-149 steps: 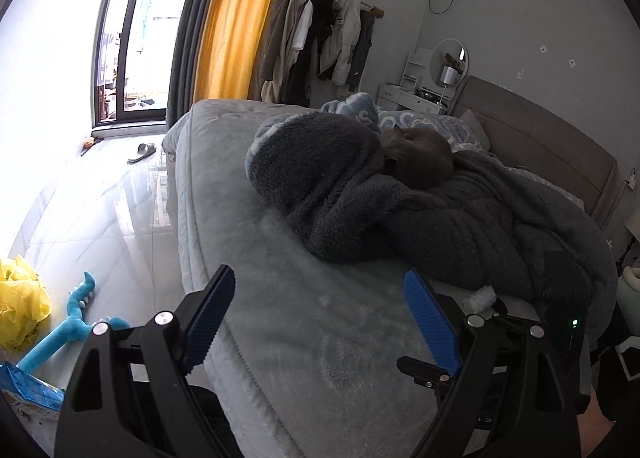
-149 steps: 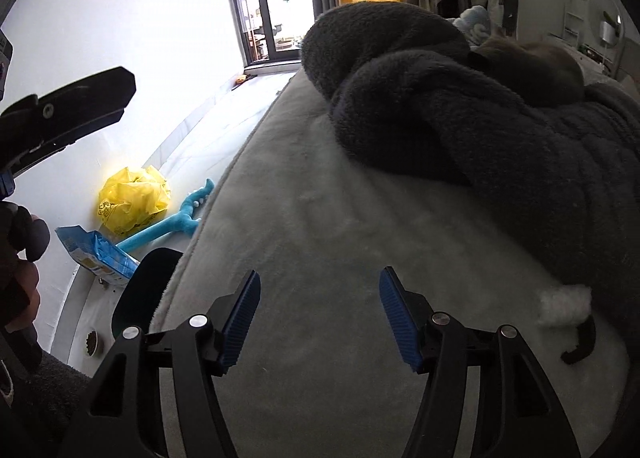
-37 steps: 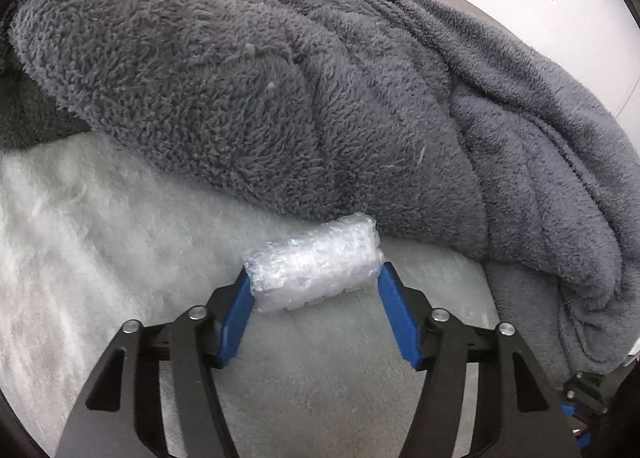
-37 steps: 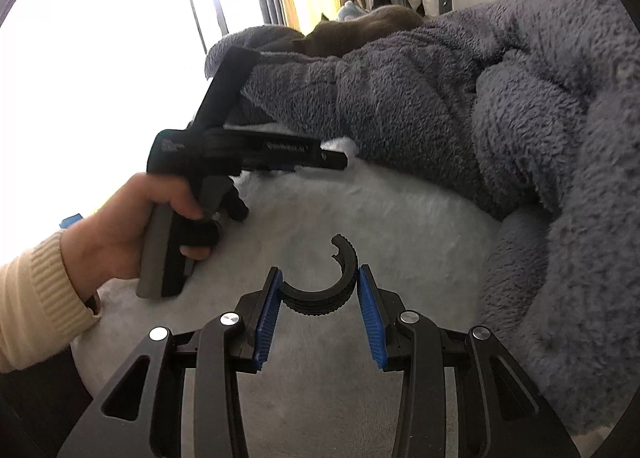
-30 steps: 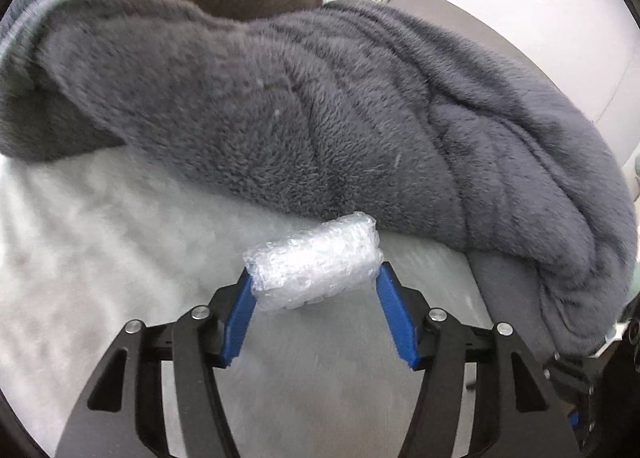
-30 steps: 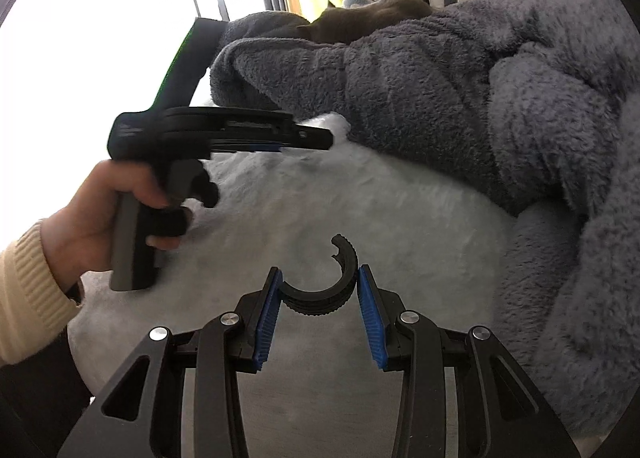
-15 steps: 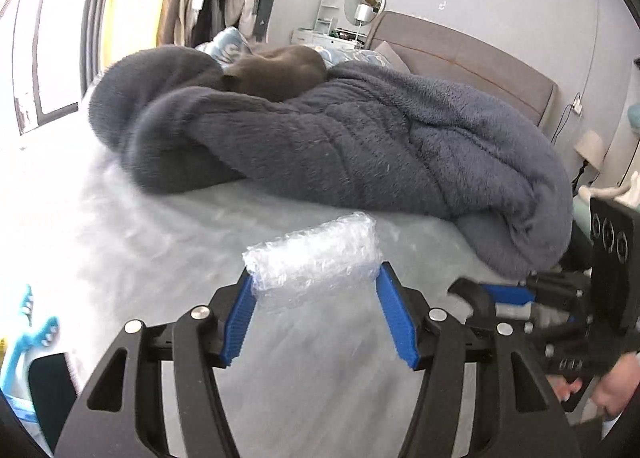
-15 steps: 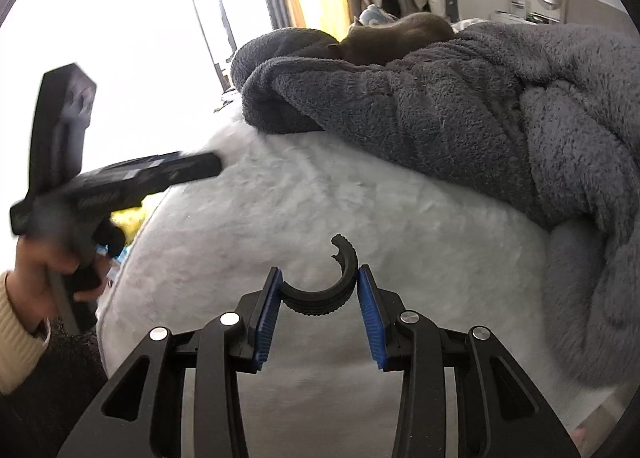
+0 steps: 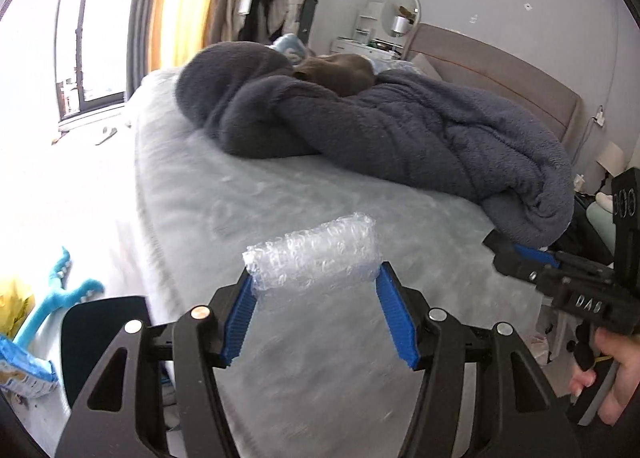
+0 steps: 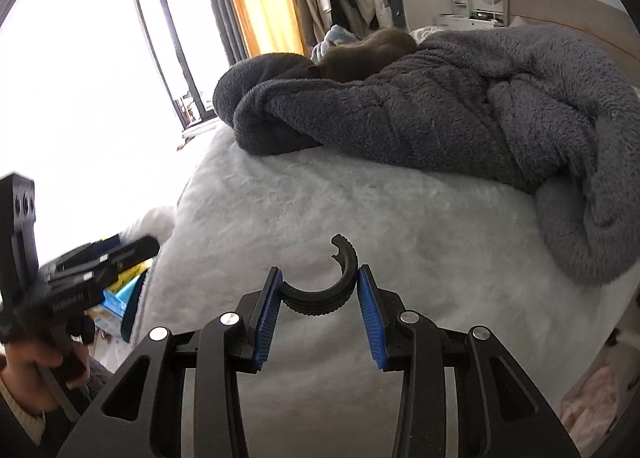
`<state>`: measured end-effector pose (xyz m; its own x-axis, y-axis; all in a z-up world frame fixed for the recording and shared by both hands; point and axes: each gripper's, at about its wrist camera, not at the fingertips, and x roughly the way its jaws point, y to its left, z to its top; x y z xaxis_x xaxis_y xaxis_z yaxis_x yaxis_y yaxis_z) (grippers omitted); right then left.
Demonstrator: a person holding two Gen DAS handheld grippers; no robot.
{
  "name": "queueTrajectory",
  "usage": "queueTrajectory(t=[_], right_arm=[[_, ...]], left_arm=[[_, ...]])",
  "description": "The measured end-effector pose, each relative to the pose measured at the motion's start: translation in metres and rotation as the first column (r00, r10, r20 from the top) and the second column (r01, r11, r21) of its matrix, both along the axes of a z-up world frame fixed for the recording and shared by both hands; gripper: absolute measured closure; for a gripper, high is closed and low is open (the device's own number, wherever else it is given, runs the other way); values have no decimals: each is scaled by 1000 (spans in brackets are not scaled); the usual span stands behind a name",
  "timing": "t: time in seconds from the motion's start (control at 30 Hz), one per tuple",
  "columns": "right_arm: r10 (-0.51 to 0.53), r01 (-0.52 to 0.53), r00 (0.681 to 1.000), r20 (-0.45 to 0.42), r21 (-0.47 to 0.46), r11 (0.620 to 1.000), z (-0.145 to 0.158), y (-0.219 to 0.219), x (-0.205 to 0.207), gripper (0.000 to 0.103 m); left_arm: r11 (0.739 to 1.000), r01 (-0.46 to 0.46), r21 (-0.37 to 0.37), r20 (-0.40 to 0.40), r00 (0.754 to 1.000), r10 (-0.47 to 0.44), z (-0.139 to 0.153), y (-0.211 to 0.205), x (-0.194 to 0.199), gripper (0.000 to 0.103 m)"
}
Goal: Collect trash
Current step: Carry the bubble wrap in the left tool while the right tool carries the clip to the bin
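Below both my claws I see the bed [image 9: 248, 194] with its pale cover, a rumpled grey blanket [image 9: 420, 138] heaped across its far half. My left claw [image 9: 314, 300] pinches a roll of bubble wrap [image 9: 314, 256] crosswise between its blue pads, held in the air above the bed near its edge, while my right claw [image 10: 318, 304] grips a black curved plastic clip [image 10: 320, 294], open side up, also clear of the cover. Both claws tilt downward; the right hand [image 9: 616, 382] shows at the left view's lower right edge, and the letters "DAS" are readable on that claw's body.
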<state>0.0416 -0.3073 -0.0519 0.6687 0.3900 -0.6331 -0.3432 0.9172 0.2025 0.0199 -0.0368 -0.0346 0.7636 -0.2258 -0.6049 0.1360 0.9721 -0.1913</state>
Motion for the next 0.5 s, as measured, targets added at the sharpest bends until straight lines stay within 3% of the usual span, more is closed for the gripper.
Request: queueTrajectory(t=[0.33, 0.5], right_arm=[[15, -15, 1000, 25, 1, 1000, 3, 40, -12, 64], [45, -45, 999, 19, 2, 999, 1, 65, -9, 64]], left_arm=[[993, -115, -12, -55, 992, 114, -17, 59, -13, 41], [987, -156, 37, -79, 984, 159, -22, 86, -20, 41]])
